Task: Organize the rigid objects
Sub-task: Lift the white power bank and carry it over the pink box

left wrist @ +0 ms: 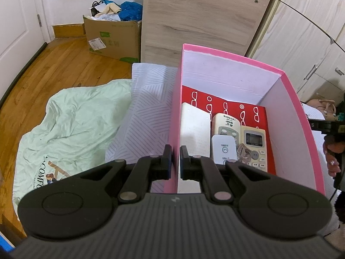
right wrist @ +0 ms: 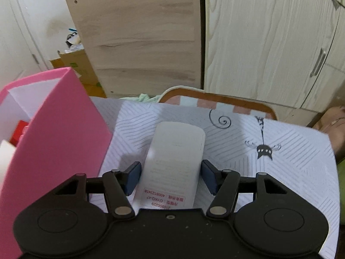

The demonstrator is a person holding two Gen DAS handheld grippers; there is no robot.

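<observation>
Left wrist view: left tongs clenched on the near left wall of the tall pink cardboard box, one finger outside, one inside. Just right of the inner finger lie a beige remote with grey screen, a cream remote, a small white plug-in device, and a flat white slab.

Right wrist view: right tongs spread, straddling a white remote lying face-down on the striped white bedsheet. Whether the pads touch it, I cannot tell. Its long axis runs straight ahead. The box stands just left of these tongs; the right hand is nearer.
</observation>
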